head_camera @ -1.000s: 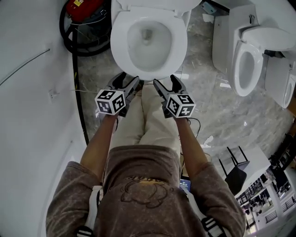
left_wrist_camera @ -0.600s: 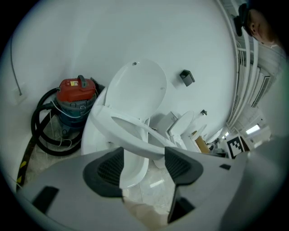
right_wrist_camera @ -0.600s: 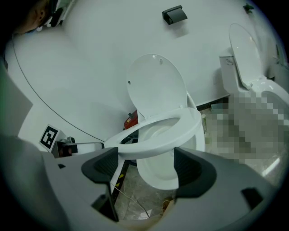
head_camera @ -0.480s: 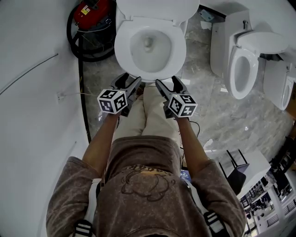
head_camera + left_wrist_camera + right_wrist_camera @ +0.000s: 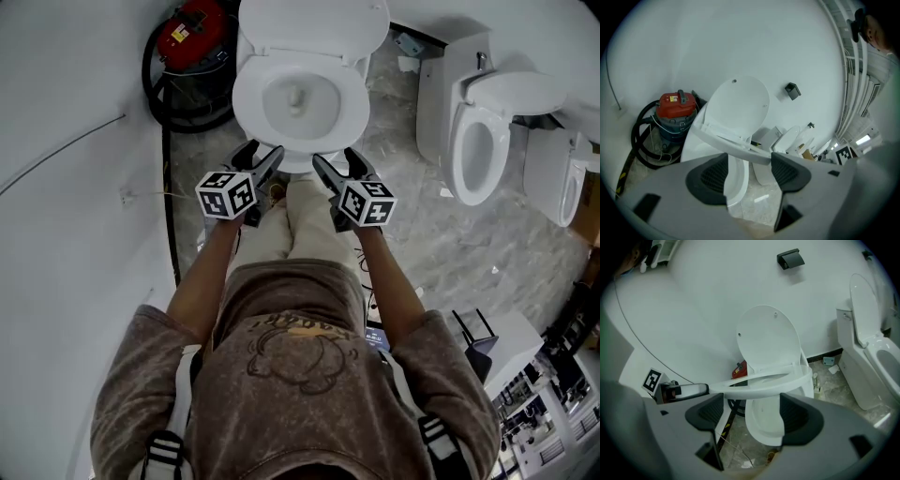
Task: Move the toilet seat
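A white toilet stands ahead with its lid [image 5: 314, 23] upright against the wall. Its seat [image 5: 354, 98] is a white ring. In both gripper views the seat [image 5: 736, 145] [image 5: 764, 380] hangs tilted above the bowl [image 5: 761, 425], and its front rim lies across the jaw tips. My left gripper [image 5: 265, 150] [image 5: 749, 171] is at the rim's front left, jaws spread, pads not pressing the seat. My right gripper [image 5: 333, 157] [image 5: 751, 411] is at the front right, also spread. Its jaws have just closed a little.
A red vacuum cleaner [image 5: 187, 37] with a black hose sits left of the toilet by the curved white wall. Two more toilets [image 5: 478, 131] [image 5: 553, 178] stand to the right. A black holder [image 5: 790, 258] is fixed on the wall. Shelving [image 5: 525, 394] is at the lower right.
Both grippers have risen together at the toilet's front and stay spread. The head view has drawn back and now takes in the whole lid.
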Demonstrator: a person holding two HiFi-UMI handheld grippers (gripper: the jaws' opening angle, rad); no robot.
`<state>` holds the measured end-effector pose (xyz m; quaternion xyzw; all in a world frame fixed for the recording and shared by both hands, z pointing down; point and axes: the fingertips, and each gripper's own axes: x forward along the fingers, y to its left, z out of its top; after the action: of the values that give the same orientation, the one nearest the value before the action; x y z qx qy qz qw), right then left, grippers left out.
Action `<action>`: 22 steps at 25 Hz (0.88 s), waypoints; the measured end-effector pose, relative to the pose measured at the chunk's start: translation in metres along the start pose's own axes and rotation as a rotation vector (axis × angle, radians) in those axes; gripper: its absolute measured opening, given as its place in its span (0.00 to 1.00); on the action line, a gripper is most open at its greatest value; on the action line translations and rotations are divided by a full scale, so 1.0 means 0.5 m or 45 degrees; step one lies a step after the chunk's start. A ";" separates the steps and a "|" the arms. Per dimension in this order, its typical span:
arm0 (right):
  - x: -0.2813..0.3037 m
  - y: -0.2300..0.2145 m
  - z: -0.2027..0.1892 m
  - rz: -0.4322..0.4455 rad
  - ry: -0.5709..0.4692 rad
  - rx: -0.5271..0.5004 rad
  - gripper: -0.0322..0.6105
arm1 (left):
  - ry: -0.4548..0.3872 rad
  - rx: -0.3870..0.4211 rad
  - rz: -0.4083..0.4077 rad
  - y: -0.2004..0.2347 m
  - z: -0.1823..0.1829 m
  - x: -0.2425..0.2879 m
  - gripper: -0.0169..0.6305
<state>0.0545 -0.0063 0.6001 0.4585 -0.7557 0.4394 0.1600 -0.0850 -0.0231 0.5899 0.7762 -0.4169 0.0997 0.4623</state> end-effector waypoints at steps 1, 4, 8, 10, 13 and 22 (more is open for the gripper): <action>-0.001 0.000 0.005 0.001 0.007 -0.001 0.62 | -0.003 -0.002 0.002 -0.002 0.005 0.000 0.46; -0.003 0.001 0.015 0.004 0.020 0.009 0.62 | -0.002 -0.008 0.011 -0.006 0.015 0.001 0.46; -0.003 0.006 0.033 0.011 0.028 0.011 0.62 | 0.002 0.005 0.024 -0.014 0.031 0.001 0.46; -0.005 0.008 0.048 0.016 0.019 0.015 0.62 | -0.002 0.019 0.026 -0.021 0.042 0.002 0.46; -0.006 0.009 0.073 0.016 0.006 0.012 0.62 | -0.017 0.013 0.026 -0.029 0.065 0.008 0.46; -0.009 0.013 0.125 0.040 0.010 0.040 0.59 | -0.049 -0.013 0.047 -0.045 0.118 0.015 0.46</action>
<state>0.0616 -0.0534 0.5586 0.4473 -0.7551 0.4556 0.1489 -0.0774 -0.0696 0.5471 0.7678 -0.4404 0.0910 0.4563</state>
